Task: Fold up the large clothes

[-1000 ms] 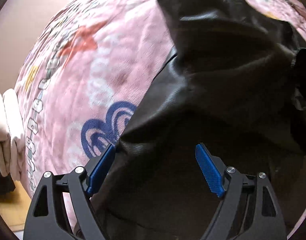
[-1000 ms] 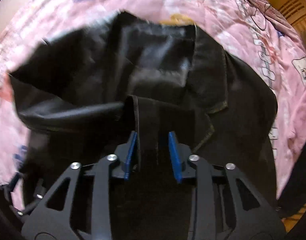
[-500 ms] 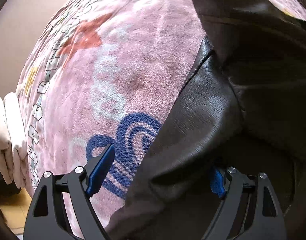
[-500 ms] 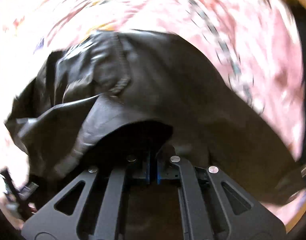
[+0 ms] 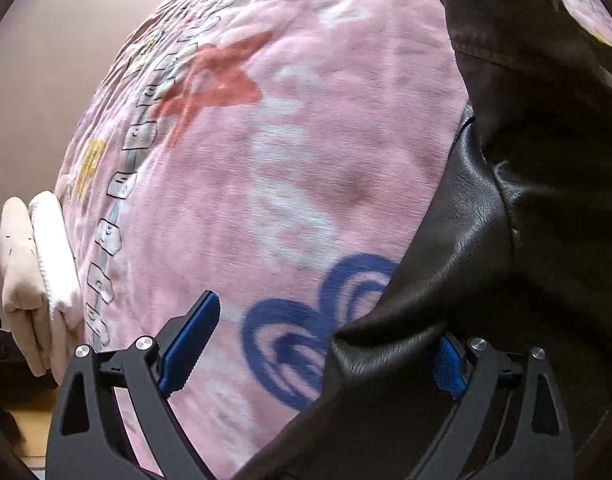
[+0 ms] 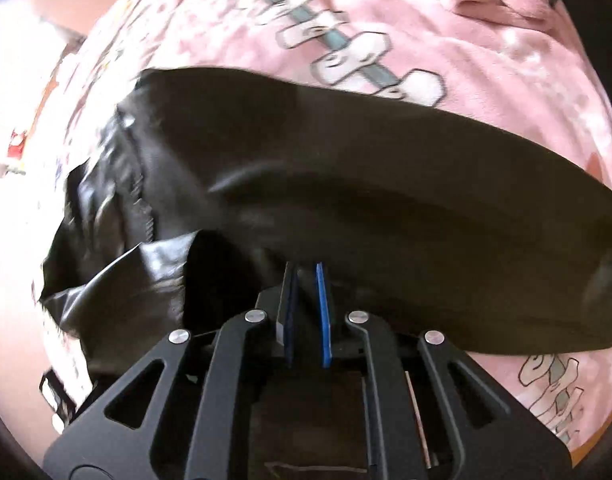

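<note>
Right claw (image 6: 306, 312): our blue pads stand close together, clamped on a fold of the black leather jacket (image 6: 345, 200); a second ago they were wider, either side of a lapel edge.
Left claw (image 5: 325, 344): its jaws are wide apart and have just been opening further; the jacket's edge drapes over the right-hand pad, but nothing is pinched.
What changed: in the right wrist view the jacket was spread open with its lining up; now a dark panel is stretched across in front of the claw, so we have swung one side over. In the left wrist view the jacket has slid toward the right edge, baring more blanket.
Meaning: we judge the first fold is in progress, not yet laid flat.
Jacket's place: on the pink printed blanket (image 5: 286, 160) of the bed.
Count: one jacket, one blanket, two claws, and one pale folded cloth pile (image 5: 34, 280) beyond the blanket's left edge.
</note>
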A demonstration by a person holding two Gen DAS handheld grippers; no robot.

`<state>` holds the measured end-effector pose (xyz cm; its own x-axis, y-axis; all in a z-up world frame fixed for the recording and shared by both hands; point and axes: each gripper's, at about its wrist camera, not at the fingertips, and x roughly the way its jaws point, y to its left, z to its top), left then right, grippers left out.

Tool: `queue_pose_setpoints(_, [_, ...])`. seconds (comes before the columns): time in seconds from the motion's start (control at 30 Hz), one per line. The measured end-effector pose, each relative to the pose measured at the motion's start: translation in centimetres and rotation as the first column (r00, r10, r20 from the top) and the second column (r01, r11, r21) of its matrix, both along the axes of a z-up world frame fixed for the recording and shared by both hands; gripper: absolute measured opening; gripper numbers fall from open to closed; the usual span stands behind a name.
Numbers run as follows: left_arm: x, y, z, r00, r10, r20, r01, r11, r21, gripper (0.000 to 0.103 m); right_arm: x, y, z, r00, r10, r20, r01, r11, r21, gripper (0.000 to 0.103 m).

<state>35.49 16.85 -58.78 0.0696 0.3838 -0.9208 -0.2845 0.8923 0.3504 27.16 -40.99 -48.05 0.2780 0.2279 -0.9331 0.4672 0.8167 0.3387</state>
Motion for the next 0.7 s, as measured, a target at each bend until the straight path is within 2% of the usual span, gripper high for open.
queue_pose_setpoints(0.13, [-0.2,0.1,1.1,0.998,-0.053,-0.021,0.053,0.999,0.012,0.089,1.0,4.2,2.2,0.985,0.133,0.108,-0.14,0.988,0.063,0.01])
queue_pose_setpoints(0.23, [-0.4,-0.3,3.4,0.997,-0.077,-0.016,0.077,0.996,-0.053,0.087,2.2,8.0,3.1,0.961,0.227,0.16,-0.242,0.967,0.079,0.01])
queue_pose_setpoints(0.3, [-0.3,-0.6,5.4,0.997,-0.082,0.011,0.083,0.993,-0.087,0.087,3.0,11.1,3.0,0.933,0.306,0.188,-0.32,0.946,0.053,0.01])
queue_pose_setpoints(0.37, [0.0,-1.7,7.9,0.994,-0.1,0.054,0.105,0.988,-0.114,0.087,3.5,13.0,2.2,0.913,0.368,0.176,-0.373,0.928,-0.002,0.01])
queue_pose_setpoints(0.43, [1.4,-1.7,9.4,0.989,-0.112,0.101,0.122,0.988,-0.092,0.087,3.7,14.3,0.4,0.901,0.422,0.097,-0.416,0.906,-0.079,0.01])
queue_pose_setpoints(0.5, [3.5,-2.1,9.7,0.984,-0.122,0.129,0.128,0.991,-0.037,0.087,3.3,14.6,-0.9,0.899,0.437,0.027,-0.43,0.894,-0.129,0.01])
queue_pose_setpoints(0.53, [4.8,-2.0,9.5,0.983,-0.122,0.136,0.124,0.992,-0.005,0.087,2.9,14.4,-1.8,0.903,0.428,-0.028,-0.426,0.887,-0.179,0.01])
queue_pose_setpoints(0.6, [7.8,-1.2,8.5,0.985,-0.096,0.141,0.091,0.995,0.039,0.087,1.8,13.6,-3.0,0.912,0.403,-0.071,-0.409,0.891,-0.196,0.01])
queue_pose_setpoints(0.67, [10.2,-0.3,7.2,0.989,-0.066,0.133,0.061,0.997,0.04,0.087,0.4,12.5,-4.0,0.917,0.374,-0.137,-0.397,0.886,-0.239,0.01])
queue_pose_setpoints(0.7, [11.0,0.0,6.7,0.99,-0.057,0.132,0.052,0.998,0.037,0.087,-0.1,12.1,-4.3,0.918,0.371,-0.14,-0.395,0.887,-0.24,0.01])
